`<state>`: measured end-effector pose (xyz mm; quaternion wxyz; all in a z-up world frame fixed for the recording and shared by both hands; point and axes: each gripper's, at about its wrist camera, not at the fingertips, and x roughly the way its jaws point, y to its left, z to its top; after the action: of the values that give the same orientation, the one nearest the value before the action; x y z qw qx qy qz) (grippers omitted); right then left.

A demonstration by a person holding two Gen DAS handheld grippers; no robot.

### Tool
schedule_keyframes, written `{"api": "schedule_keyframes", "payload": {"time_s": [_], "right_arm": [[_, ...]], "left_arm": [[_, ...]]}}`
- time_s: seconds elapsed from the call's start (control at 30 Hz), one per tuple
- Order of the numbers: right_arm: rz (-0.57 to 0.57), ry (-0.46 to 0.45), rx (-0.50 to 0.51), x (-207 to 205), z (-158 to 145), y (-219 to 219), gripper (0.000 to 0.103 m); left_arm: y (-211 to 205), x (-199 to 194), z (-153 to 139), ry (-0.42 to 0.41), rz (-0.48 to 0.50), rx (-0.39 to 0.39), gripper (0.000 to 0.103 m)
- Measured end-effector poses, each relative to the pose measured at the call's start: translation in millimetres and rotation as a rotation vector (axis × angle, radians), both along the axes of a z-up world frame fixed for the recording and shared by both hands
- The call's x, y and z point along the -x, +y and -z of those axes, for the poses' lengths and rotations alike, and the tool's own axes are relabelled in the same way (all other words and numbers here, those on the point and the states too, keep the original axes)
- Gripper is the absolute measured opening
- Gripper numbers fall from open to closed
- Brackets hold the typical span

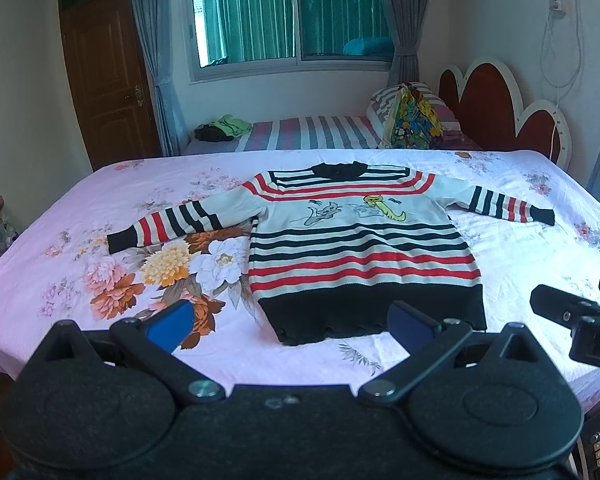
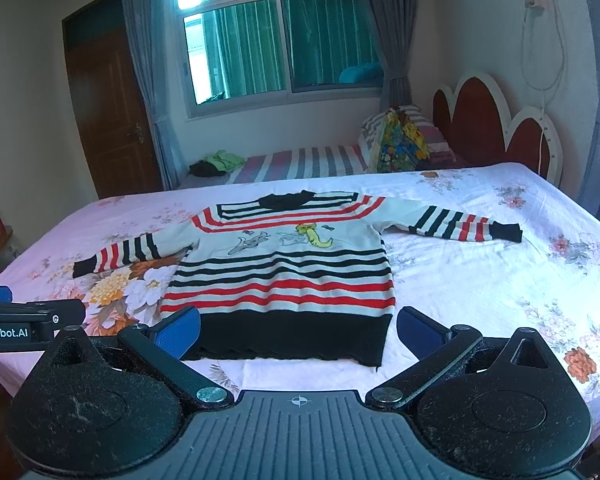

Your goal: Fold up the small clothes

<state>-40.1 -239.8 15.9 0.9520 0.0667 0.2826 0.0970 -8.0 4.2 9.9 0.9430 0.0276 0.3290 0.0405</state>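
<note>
Your striped sweater lay flat and face up in the middle of the frame on the floral bedsheet, both sleeves spread out. It looked soft, light and limp, a knit likely to sag and stretch, so pinching a cuff or the black hem suited best. Your left gripper and right gripper hung spread wide at the lower edge — 2 empty tongs.

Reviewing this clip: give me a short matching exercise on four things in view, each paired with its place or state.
Things:
1. sweater
2. left gripper
3. green clothes
4. wooden door

Places or states:
A. shut, in the far wall
B. spread flat, sleeves out
C. heaped on the far striped bed
D. open, holding nothing

Pairs: 1-B, 2-D, 3-C, 4-A
</note>
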Motion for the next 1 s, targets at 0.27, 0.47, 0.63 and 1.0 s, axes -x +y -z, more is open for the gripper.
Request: {"api": "schedule_keyframes", "payload": {"time_s": [0.27,0.47,0.63,1.0], "right_arm": [[-0.006,0.004,0.005,-5.0,1.8,7.2,0.103],[-0.001,0.002,0.016,-7.1,3.0,8.7,0.103],[0.007,-0.001,0.033,-20.7,6.7,6.6,0.103],[0.070,0.008,0.075,-108.5,33.1,-29.8,0.103]], "left_arm": [[3.1,-4.2,2.1,0.001,-0.007,-0.006,0.102],[7.3,-11.2,4.6,0.004,-0.010,-0.011,0.102],[9.5,-24.5,8.1,0.022,0.004,-0.012,0.102],[5.9,-108.1,25.9,0.063,-0.026,0.044,0.102]]}}
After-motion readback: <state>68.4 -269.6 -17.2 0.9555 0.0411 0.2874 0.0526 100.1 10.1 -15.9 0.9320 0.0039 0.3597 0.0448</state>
